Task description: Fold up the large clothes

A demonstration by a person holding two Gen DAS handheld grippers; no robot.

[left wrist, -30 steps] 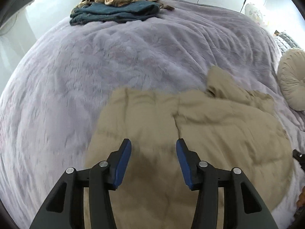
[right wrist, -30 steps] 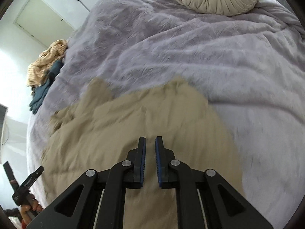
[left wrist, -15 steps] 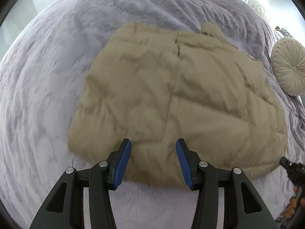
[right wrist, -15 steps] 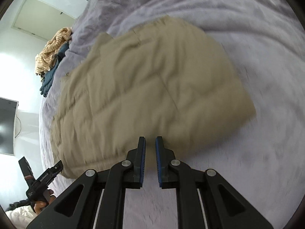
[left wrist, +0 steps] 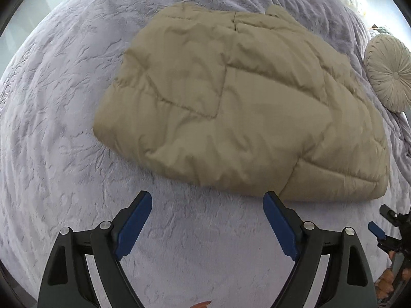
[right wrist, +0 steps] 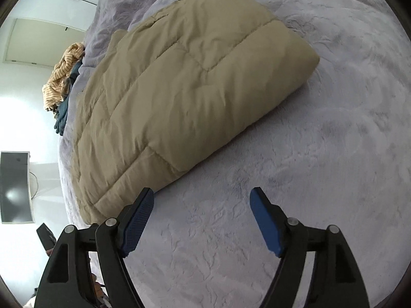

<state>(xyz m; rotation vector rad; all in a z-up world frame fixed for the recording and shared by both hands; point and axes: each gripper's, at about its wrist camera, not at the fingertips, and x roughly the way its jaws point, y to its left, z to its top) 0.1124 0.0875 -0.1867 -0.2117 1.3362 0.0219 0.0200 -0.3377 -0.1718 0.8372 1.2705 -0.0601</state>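
Item: your beige quilted puffer jacket (left wrist: pixel 231 97) | State: folded into a thick, puffy bundle, seams and creases showing | Pose: flat, rounded fold edge toward you | Place: on the lavender plush bed cover (left wrist: pixel 64 102)

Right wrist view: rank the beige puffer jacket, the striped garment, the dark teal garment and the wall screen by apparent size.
1. Beige puffer jacket, by far.
2. Wall screen.
3. Striped garment.
4. Dark teal garment.
The two garments sit farther off and overlap, so their order is unsure.
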